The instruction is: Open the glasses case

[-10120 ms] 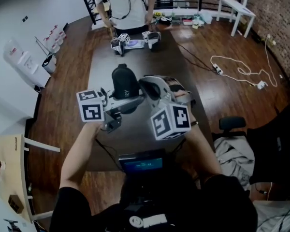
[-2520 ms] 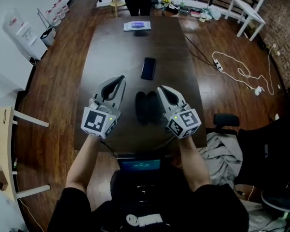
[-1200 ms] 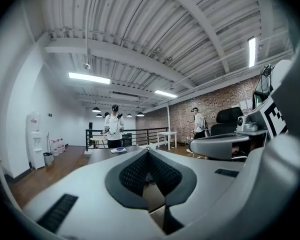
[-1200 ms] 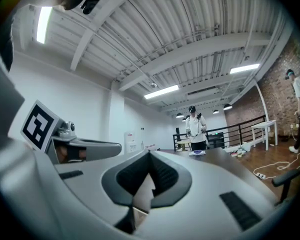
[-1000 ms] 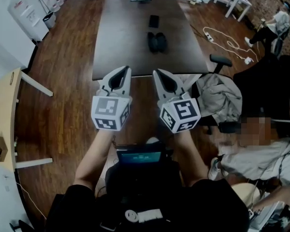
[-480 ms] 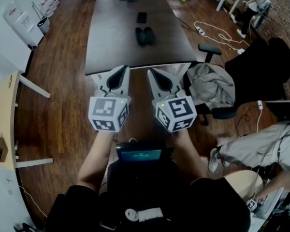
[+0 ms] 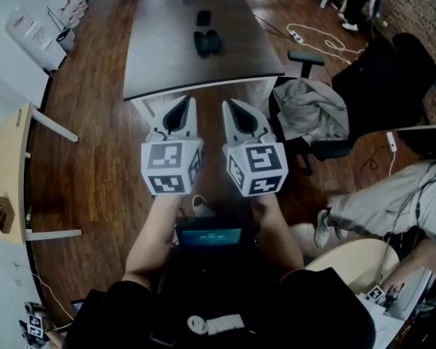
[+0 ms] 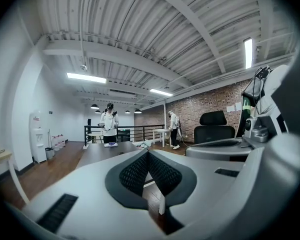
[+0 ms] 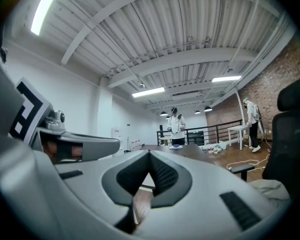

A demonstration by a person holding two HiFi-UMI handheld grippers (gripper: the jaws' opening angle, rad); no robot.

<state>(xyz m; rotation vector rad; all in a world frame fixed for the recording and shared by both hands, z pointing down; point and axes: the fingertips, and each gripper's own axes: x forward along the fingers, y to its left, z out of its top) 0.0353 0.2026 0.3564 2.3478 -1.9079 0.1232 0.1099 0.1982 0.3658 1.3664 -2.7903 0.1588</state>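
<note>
- Left gripper [image 7: 182, 102] is clenched, its jaws pressed together with nothing between them; the left gripper view shows the dark pads [image 8: 135, 171] meeting in a closed line
- Right gripper [image 7: 229, 105] is likewise clenched and empty; the pads [image 9: 165, 176] touch along their length in the right gripper view
- Both grippers are side by side, close but apart, over the wooden floor [image 7: 94, 158] just short of the near edge of the dark table [image 7: 167, 60]; they point toward 12 o'clock
- The glasses case [image 7: 208, 42] lies on the table at 12 o'clock from the grippers, well apart from both; it shows as two dark oval shapes side by side
- A dark phone [image 7: 203, 18] lies near the case at its 12 o'clock
- An office chair [image 7: 305, 60] draped with grey cloth [image 7: 309, 111] stands at 2 o'clock from the right gripper
- A person [image 8: 109, 125] stands at the table's far end
</note>
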